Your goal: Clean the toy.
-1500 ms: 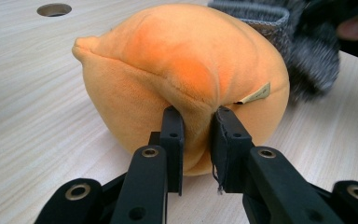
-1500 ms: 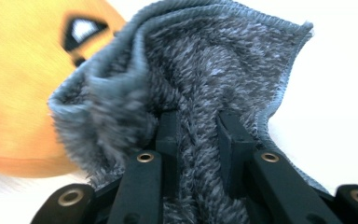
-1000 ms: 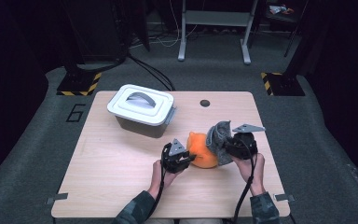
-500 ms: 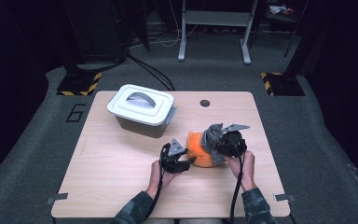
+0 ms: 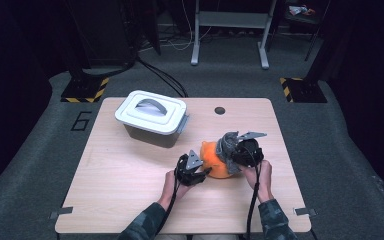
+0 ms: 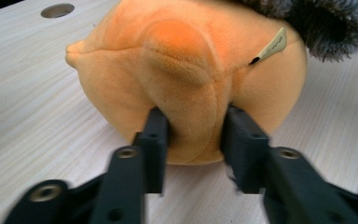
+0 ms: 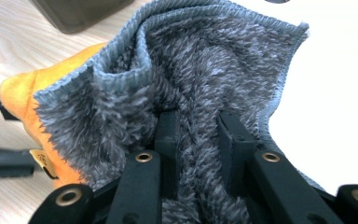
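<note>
An orange plush toy lies on the wooden table, right of its middle. A grey fuzzy cloth is draped over the toy's right side. My left gripper meets the toy from the left. Its jaws have just been closing and now pinch a bulge of the orange plush, with the left gripper pads pressed into it. My right gripper is shut on a fold of the grey cloth. A small paper tag sticks out of the toy below the cloth.
A lidded white-and-grey box with a handle stands at the table's back left. A round cable hole sits near the far edge. Stands and hazard-striped bases are on the dark floor beyond the table.
My right gripper has carried the grey cloth leftward and slightly down onto the plush toy. The left hand has stayed beside the toy.
</note>
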